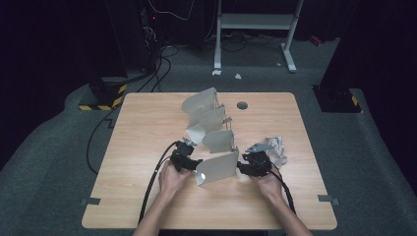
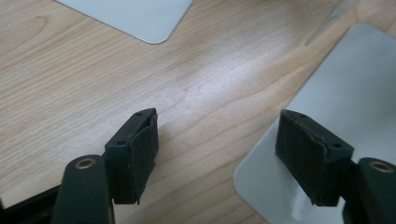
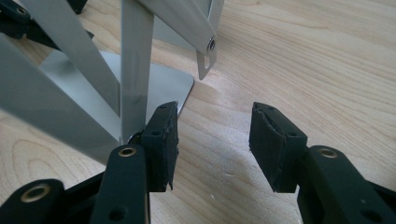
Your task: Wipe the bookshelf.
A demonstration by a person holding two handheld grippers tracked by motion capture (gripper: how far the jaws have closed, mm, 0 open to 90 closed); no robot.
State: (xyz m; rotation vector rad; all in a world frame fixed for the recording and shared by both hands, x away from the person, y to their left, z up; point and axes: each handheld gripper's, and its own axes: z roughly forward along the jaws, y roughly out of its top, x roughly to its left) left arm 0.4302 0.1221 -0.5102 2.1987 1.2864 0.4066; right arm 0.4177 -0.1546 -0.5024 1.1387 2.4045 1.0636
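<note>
Nearest panel [image 1: 218, 167] of grey folding rack [image 1: 211, 125] stands on edge, long axis across table [image 1: 147, 128]; rack runs away toward far edge. Left gripper [image 1: 193, 162] at its left end, jaws apart, empty. Right gripper [image 1: 244, 167] at right end, jaws apart, gripping nothing.

A dim lab or recording studio: a lone pale wooden counter [image 1: 147, 147] stands on grey carpet [image 1: 44, 162], black cables [image 1: 157, 73] trail toward dark equipment [image 1: 133, 34], yellow-black hazard tape [image 1: 98, 105] marks a base, and a white metal frame [image 1: 255, 22] stands behind.
</note>
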